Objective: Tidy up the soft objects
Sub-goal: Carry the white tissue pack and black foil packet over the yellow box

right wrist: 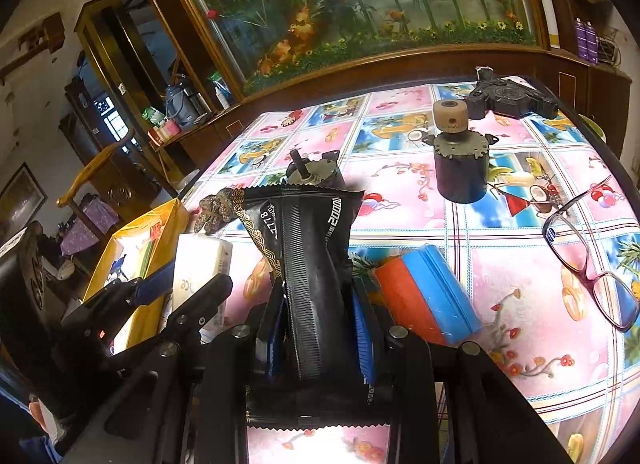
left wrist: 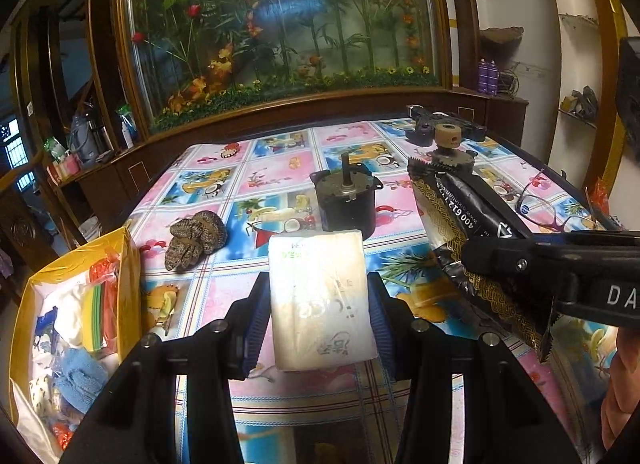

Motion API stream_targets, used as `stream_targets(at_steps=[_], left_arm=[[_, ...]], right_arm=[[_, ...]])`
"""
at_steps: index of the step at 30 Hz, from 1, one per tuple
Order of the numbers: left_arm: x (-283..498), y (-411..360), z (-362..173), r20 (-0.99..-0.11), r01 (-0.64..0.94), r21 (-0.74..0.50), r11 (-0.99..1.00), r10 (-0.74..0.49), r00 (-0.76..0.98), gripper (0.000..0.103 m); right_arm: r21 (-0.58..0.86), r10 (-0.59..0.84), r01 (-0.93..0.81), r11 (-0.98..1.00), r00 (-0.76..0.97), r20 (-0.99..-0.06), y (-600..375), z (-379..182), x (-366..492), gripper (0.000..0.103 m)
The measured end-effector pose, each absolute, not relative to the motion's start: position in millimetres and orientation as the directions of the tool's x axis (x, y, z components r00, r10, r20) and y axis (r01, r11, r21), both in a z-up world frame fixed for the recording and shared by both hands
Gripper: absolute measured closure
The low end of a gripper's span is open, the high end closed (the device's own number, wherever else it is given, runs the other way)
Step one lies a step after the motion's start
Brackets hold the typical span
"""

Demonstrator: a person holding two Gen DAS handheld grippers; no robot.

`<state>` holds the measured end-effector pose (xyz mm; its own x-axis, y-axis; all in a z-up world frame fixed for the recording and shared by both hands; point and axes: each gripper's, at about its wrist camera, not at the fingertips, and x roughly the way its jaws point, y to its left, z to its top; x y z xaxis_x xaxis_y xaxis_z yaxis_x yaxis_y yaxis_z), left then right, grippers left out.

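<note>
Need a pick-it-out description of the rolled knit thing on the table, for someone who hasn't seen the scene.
On the flowered tablecloth, look along its left edge beside the yellow box. Just past the box's far corner lies the brown speckled knit bundle, soft and lumpy, unlike the hard black motor to its right.

A white tissue pack [left wrist: 322, 300] and a black, gold-trimmed pouch [right wrist: 310, 264] are held above the table.

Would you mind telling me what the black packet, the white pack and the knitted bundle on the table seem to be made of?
Black packet: glossy plastic or foil film, judging by its sheen, creases and zigzag-cut ends.
White pack: probably tissues in thin clear plastic wrap; it is pale, with faint print and a soft shine.
Knitted bundle: brown yarn or wool, matte, with a visible stitch pattern.
</note>
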<state>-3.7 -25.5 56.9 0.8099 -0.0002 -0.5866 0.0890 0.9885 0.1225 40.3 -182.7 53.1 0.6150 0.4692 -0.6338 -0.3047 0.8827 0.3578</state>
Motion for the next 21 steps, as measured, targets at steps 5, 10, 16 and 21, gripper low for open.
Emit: stream_targets(at_steps=[5,10,16,21], left_arm=[[-5.5,-25.1,58.3,-0.573,0.075,0.135,0.988,0.016,0.819,0.058],[-6.9,-23.7,59.8,-0.564,0.065,0.138,0.988,0.024,0.826,0.058],[-10.7,-22.5,62.2,-0.544,0.047,0.146,0.988,0.041,0.838,0.058],[-15.0,-13.6,68.7,-0.552,0.032,0.098,0.995,0.028,0.833,0.058]], right_arm=[[0.352,0.468,-0.308,0.884,0.618,-0.632,-182.0,52.9,39.4,0.071],[0.348,0.467,-0.312,0.884,0.619,-0.631,-180.8,53.1,38.9,0.071],[0.334,0.460,-0.316,0.888,0.624,-0.632,-177.9,53.0,38.7,0.071],[0.315,0.443,-0.311,0.897,0.631,-0.637,-173.3,51.1,39.0,0.071]])
